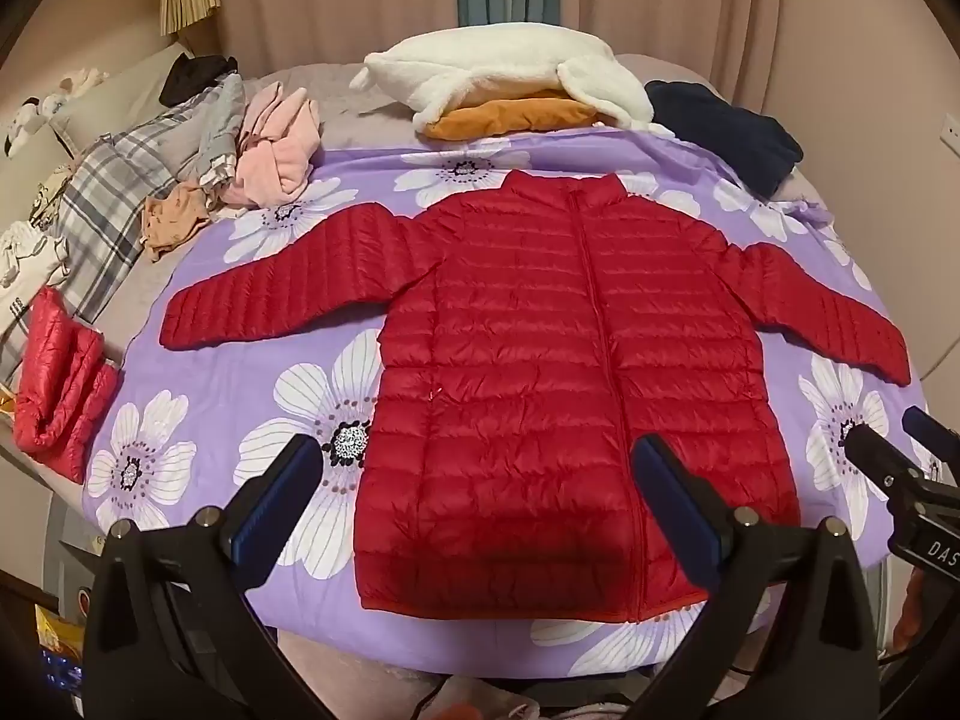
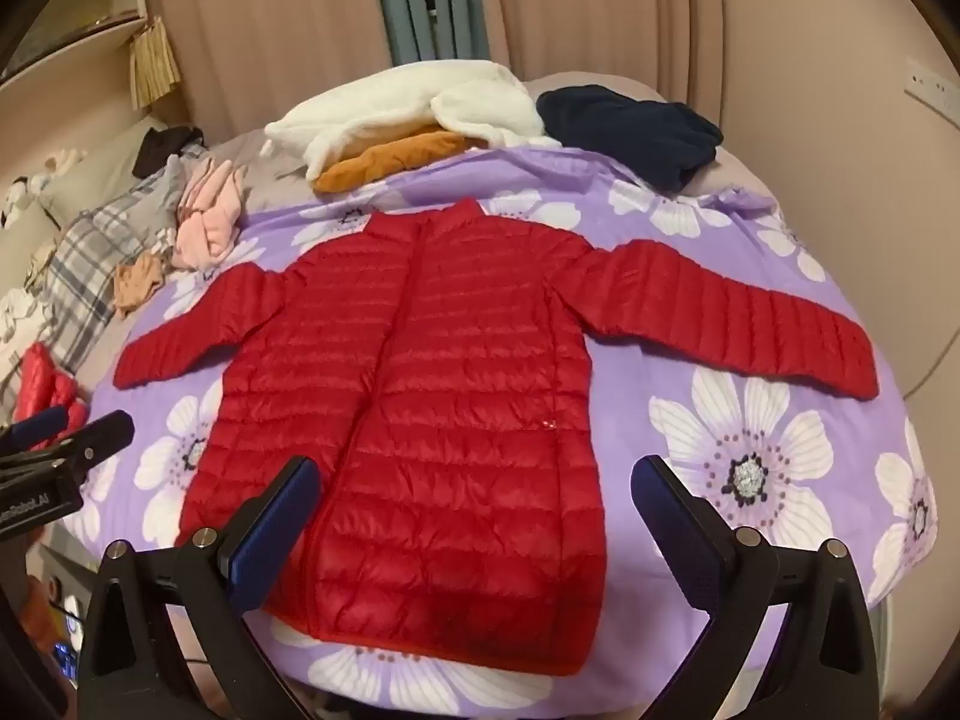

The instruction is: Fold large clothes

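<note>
Bed [image 1: 372, 120] first — it fills both of my views, and a purple sheet with white flowers [image 1: 240, 372] covers most of it. Flat on that sheet lies the red puffer jacket [image 1: 540, 348], front up, zipped, collar toward the curtains and hem toward me, both sleeves spread out to the sides. Beyond the collar sits a white fleece blanket [image 1: 492, 72] heaped over an orange cushion [image 1: 510, 114], with a dark navy garment [image 1: 732, 126] just beside them on the right. Along the left edge of the bed lie a plaid cloth [image 1: 114, 198], a crumpled pink garment [image 1: 276, 150] and a second, bundled red puffer piece [image 1: 54, 384].

My left claw [image 1: 480, 474] hangs above the jacket's lower half, its two fingers spread wide and gripping nothing. My right claw [image 2: 474, 498] hovers over the hem on the other side, fingers likewise well apart and empty; whether either touches the fabric I cannot tell.
</note>
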Demonstrator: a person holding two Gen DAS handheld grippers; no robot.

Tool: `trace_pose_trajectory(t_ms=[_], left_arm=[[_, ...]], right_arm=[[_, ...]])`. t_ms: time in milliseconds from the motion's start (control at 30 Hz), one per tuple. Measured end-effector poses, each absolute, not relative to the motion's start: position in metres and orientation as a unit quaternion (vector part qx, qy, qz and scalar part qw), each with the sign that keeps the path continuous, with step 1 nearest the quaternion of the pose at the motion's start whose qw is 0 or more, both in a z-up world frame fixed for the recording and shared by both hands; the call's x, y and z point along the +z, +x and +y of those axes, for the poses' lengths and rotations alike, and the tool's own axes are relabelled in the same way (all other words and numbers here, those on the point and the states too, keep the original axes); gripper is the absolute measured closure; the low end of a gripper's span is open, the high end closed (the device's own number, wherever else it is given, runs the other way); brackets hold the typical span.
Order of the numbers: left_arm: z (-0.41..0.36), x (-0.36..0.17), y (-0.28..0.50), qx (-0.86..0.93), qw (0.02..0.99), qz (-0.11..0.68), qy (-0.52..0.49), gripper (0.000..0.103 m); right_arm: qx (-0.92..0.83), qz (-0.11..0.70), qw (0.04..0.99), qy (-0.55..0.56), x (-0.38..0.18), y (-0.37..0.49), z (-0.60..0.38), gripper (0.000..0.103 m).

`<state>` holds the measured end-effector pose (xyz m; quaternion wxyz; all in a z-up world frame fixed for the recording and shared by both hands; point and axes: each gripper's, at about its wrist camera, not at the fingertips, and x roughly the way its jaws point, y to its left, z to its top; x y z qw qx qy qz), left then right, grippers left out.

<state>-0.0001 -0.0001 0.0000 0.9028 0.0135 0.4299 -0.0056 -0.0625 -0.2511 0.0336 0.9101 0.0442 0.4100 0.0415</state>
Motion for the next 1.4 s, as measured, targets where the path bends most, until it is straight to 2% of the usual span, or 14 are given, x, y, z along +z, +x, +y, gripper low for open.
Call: trace_pose_trajectory(t_ms=[1400], left_arm=[[-0.013,0.005,-0.006,-0.016,0.905,0.424,0.031,0.000]], right_arm=[[0.044,0.401,0.914,0.037,0.039,-0.068,-0.249,0.001]])
